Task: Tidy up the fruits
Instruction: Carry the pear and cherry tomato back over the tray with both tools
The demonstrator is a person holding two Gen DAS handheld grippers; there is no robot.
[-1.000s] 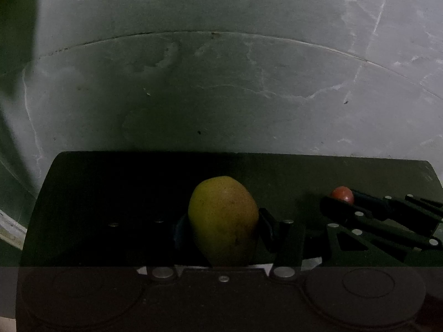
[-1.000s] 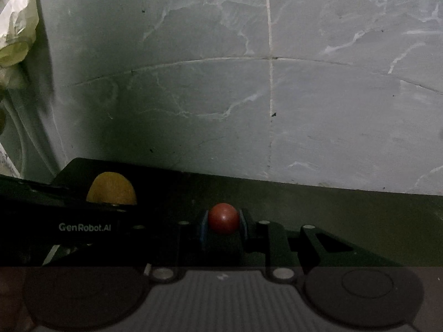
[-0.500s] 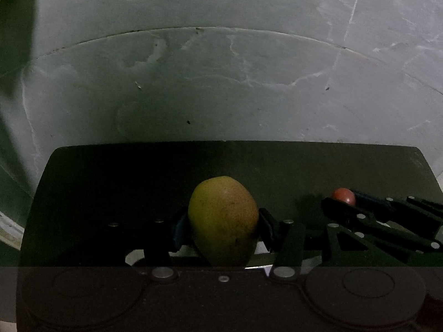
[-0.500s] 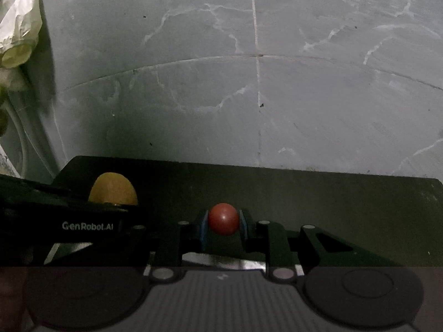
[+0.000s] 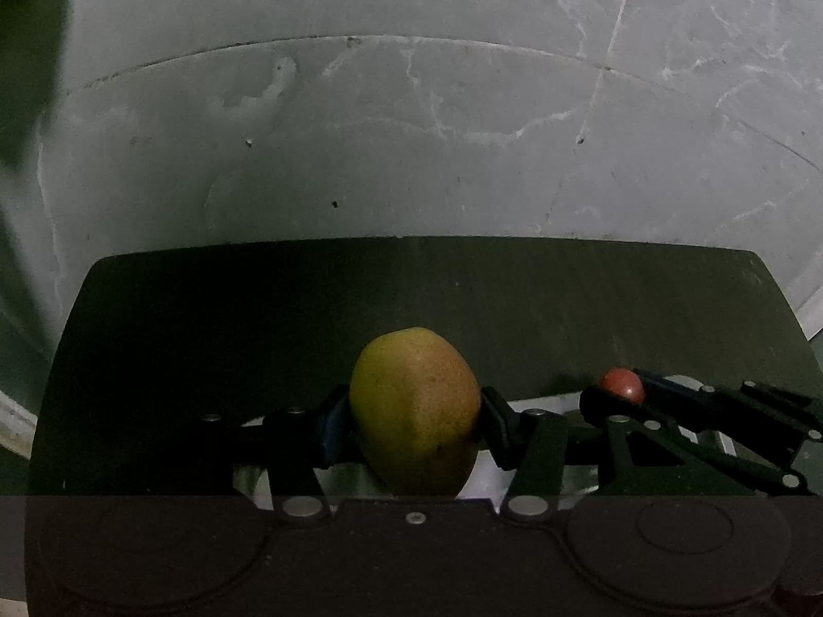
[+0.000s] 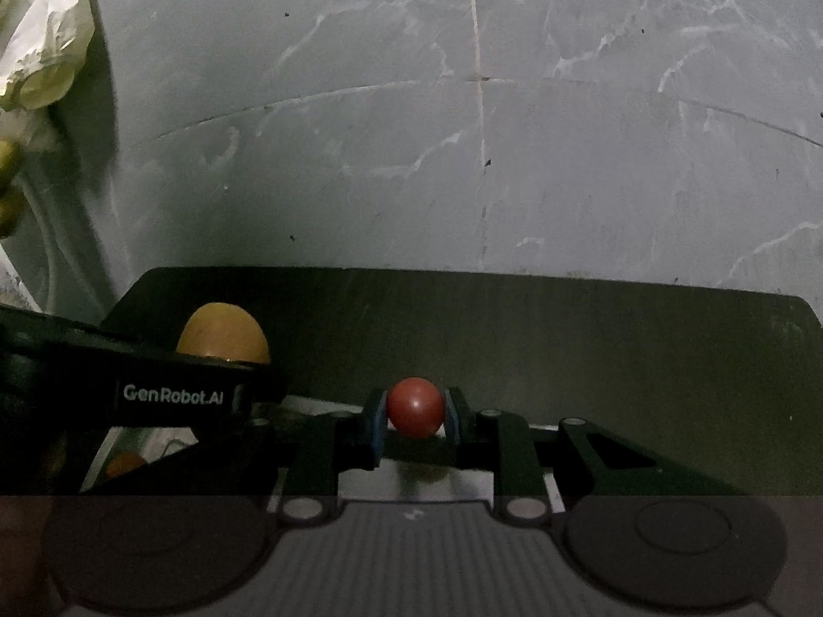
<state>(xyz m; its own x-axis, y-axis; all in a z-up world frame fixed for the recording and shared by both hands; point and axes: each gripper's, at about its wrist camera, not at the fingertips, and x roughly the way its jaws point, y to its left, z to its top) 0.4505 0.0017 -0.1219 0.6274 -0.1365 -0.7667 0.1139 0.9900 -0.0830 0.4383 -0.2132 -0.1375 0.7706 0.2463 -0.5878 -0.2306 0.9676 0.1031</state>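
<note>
A yellow-green mango (image 5: 415, 411) fills the space between the fingers of my left gripper (image 5: 414, 419), which is shut on it. My right gripper (image 6: 415, 414) is shut on a small round red fruit (image 6: 414, 406). Both are held in the air side by side over a dark flat surface (image 5: 463, 298). From the left wrist view the red fruit (image 5: 621, 384) shows at the right in the other gripper. From the right wrist view the mango's top (image 6: 222, 335) shows at the left above the other gripper's arm.
A grey marble floor (image 6: 463, 154) with white veins lies beyond the dark surface (image 6: 566, 329). Crumpled pale plastic (image 6: 46, 51) sits at the far left. A white surface with a small orange fruit (image 6: 123, 463) shows below the left gripper's arm.
Both grippers have moved back and up with their fruits. More of the dark surface shows ahead, and a white surface has come into sight below the fingers.
</note>
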